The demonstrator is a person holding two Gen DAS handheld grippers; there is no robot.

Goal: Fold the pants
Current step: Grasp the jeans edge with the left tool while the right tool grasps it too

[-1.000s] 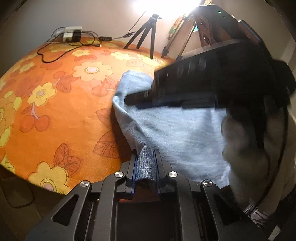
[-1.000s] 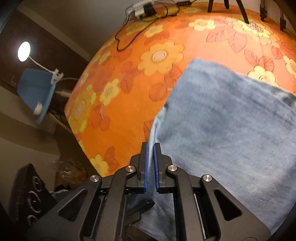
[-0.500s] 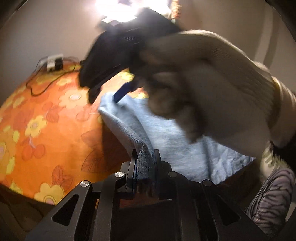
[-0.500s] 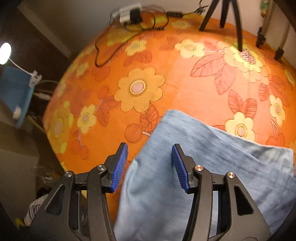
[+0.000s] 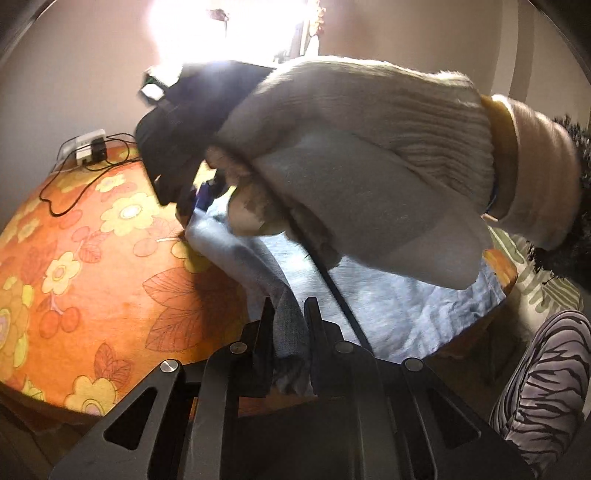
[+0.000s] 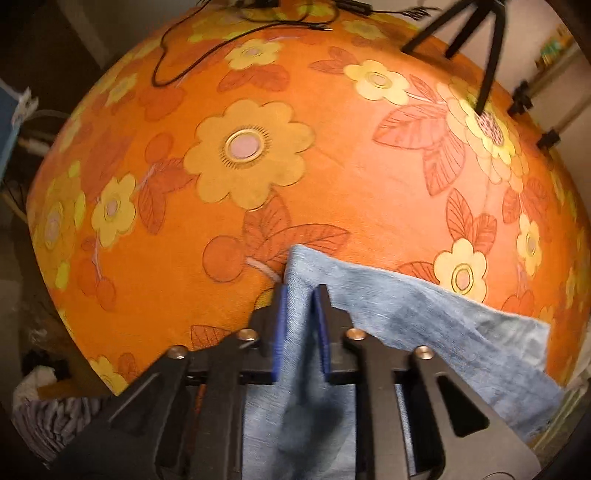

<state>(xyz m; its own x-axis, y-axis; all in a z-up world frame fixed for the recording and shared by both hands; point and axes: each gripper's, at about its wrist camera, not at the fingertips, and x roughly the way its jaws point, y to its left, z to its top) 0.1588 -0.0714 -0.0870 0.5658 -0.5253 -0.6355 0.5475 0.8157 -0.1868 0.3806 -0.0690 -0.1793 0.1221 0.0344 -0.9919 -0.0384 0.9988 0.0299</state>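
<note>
The light blue denim pants [image 6: 424, 325] lie on the orange flowered tablecloth [image 6: 332, 177] at its near edge, long axis running left to right. The right gripper [image 6: 300, 310], pointing down, is closing on the far left corner fold. The left gripper [image 5: 290, 325] is clamped on a near edge fold. The person's gloved right hand [image 5: 362, 177] crosses above the cloth, blocking the left view. The black tripod [image 6: 476, 33] and black cable [image 6: 221, 40] stand far off.

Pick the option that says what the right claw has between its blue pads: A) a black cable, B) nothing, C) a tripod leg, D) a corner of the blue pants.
D: in the right wrist view the right claw is closing, its blue pads either side of a raised corner of the blue pants on the orange flowered tablecloth.
</note>
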